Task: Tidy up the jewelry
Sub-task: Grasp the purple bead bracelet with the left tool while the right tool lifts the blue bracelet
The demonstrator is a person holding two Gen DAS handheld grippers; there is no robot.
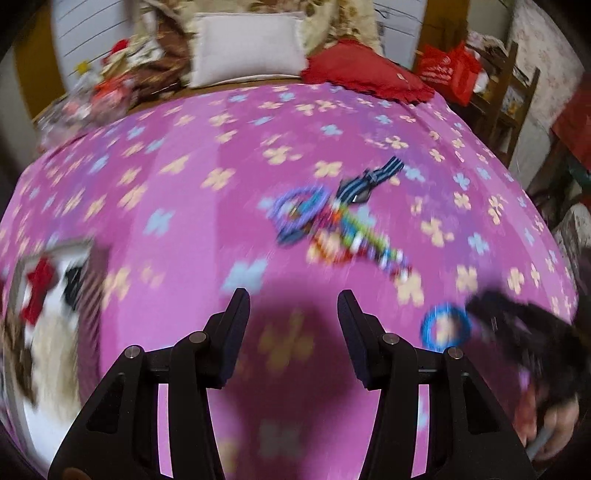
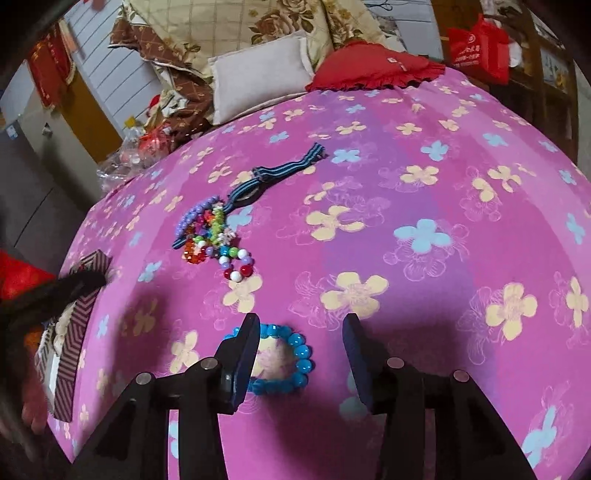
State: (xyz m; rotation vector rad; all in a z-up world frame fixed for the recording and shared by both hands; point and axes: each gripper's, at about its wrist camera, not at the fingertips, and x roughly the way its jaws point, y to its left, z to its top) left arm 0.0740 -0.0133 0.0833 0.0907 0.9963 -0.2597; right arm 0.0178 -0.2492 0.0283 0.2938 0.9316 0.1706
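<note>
A blue bead bracelet [image 2: 295, 354] lies on the pink flowered bedspread [image 2: 424, 192], just in front of my open right gripper [image 2: 299, 332], partly hidden by its left finger. The bracelet also shows in the left wrist view [image 1: 446, 326], next to the blurred right gripper [image 1: 517, 325]. A heap of coloured bead bracelets [image 2: 214, 240] and a striped-strap watch [image 2: 273, 173] lie farther back; they are blurred in the left wrist view [image 1: 332, 229]. A striped jewelry box [image 2: 70, 332] stands at the left, also in the left wrist view [image 1: 55, 306]. My left gripper [image 1: 293, 306] is open and empty over bare bedspread.
A white pillow [image 2: 258, 74], a red cushion [image 2: 373, 70] and folded quilts [image 2: 229, 26] lie at the head of the bed. Plastic bags [image 2: 140, 151] sit at the left edge. A red bag [image 2: 480, 48] on a wooden chair stands at the right.
</note>
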